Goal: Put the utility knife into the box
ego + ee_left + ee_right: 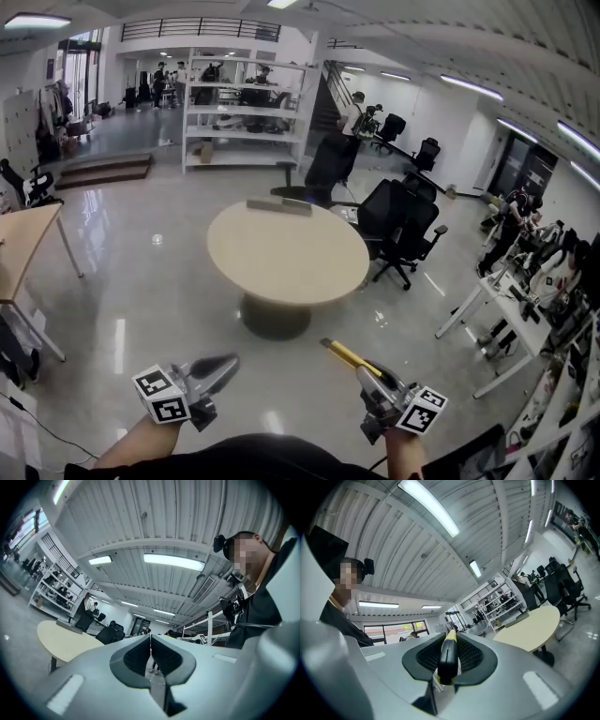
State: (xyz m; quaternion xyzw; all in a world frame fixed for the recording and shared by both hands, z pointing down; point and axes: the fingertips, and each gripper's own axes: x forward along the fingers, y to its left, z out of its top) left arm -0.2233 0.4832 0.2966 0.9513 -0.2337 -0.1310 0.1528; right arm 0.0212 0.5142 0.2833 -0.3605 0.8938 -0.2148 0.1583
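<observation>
A yellow and black utility knife (349, 355) sticks forward out of my right gripper (361, 370), which is shut on it at the lower right of the head view. The right gripper view looks along the knife (448, 658), pinched between the dark pads (471, 656). My left gripper (230, 364) is at the lower left, shut with nothing in it; its pads (136, 657) meet in the left gripper view (150, 654). A flat grey box (278, 206) lies on the far side of the round beige table (291, 258) ahead of both grippers.
Black office chairs (405, 225) stand right of the table. A wooden desk (21, 246) is at the left, white desks (502, 305) with people at the right. White shelving (246, 112) stands at the back. Glossy floor (150, 309) lies between me and the table.
</observation>
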